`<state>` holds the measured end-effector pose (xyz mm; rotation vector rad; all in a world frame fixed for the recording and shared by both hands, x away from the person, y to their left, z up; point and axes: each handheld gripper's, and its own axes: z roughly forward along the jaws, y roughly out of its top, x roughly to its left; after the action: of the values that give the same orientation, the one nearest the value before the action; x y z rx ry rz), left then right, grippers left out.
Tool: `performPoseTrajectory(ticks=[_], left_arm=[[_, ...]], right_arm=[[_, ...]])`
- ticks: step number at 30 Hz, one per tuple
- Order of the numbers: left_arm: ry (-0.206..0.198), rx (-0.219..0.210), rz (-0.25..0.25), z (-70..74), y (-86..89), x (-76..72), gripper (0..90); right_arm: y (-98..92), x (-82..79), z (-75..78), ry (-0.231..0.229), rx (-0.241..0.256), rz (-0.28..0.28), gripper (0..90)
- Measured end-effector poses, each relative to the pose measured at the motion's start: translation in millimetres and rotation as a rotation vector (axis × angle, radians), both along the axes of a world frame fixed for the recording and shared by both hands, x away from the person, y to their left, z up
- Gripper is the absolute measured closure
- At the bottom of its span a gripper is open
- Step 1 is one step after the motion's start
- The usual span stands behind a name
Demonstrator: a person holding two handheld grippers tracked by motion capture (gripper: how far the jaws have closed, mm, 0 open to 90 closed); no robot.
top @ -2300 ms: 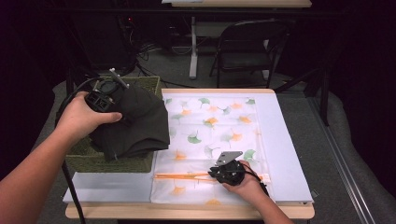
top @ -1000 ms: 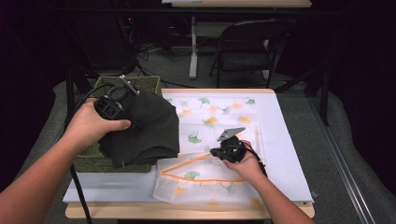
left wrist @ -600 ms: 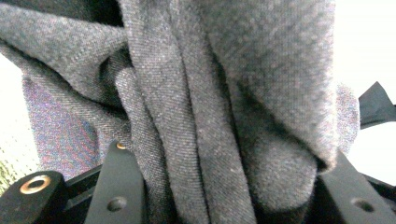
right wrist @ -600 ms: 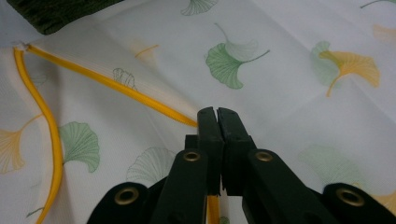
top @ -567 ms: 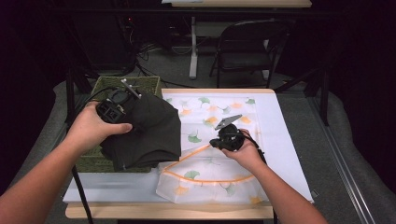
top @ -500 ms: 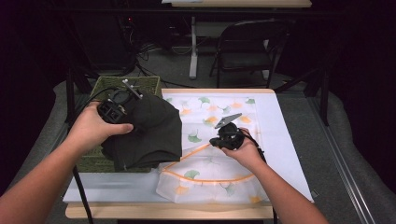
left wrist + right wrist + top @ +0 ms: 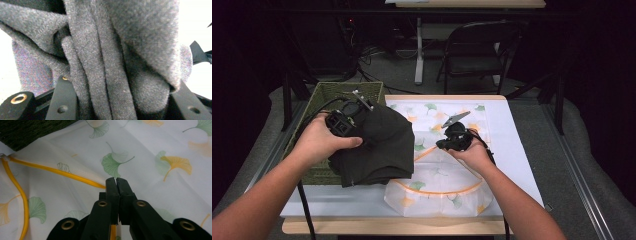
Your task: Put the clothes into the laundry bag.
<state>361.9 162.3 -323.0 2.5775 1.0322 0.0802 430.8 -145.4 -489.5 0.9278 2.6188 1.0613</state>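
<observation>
Writing none legible. Left tongs (image 7: 362,102) clamp dark garment (image 7: 379,145); right tongs (image 7: 116,182) pinch mesh bag (image 7: 439,187) rim.

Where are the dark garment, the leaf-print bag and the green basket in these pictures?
dark garment (image 7: 382,145): high view, middle of the bunched cloth.
leaf-print bag (image 7: 439,182): high view, near panel inside the orange-trimmed opening.
green basket (image 7: 329,90): high view, far rim of the woven wall.

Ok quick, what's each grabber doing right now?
Left gripper: shut on the dark grey garment.
Right gripper: shut on the orange-trimmed edge of the leaf-print mesh bag.
</observation>
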Motion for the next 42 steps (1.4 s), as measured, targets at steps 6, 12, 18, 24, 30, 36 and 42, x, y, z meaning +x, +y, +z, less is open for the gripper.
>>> performPoseTrajectory(ticks=[6, 12, 18, 24, 30, 36, 42], left_arm=[[0.004, -0.004, -0.023, -2.4, -6.5, -5.2, 53.8], [0.01, -0.005, -0.046, -8.5, -19.9, -12.7, 53.8], [0.018, -0.003, -0.099, -14.3, -42.2, -19.9, 53.8], [0.02, 0.003, -0.134, -20.7, -57.6, -22.2, 53.8], [0.024, 0.013, -0.158, -33.2, -70.8, -24.1, 53.8], [0.026, 0.001, -0.165, -45.7, -79.0, -28.0, 53.8], [0.042, 0.0, -0.195, -55.1, -86.8, -33.0, 53.7]], right_arm=[[0.3, 6.8, 6.1, -0.002, 0.025, -0.012, 88.7], [1.1, 12.8, 12.5, 0.0, 0.026, -0.017, 88.7], [-2.5, 16.2, 17.2, 0.003, 0.048, -0.029, 88.7], [-4.7, 15.6, 22.2, -0.006, 0.058, -0.033, 88.7], [-3.4, 13.7, 23.2, -0.01, 0.055, -0.025, 88.7], [-2.2, 13.7, 23.8, -0.015, 0.056, -0.022, 88.7], [-1.8, 13.9, 23.7, -0.015, 0.059, -0.022, 88.7]])
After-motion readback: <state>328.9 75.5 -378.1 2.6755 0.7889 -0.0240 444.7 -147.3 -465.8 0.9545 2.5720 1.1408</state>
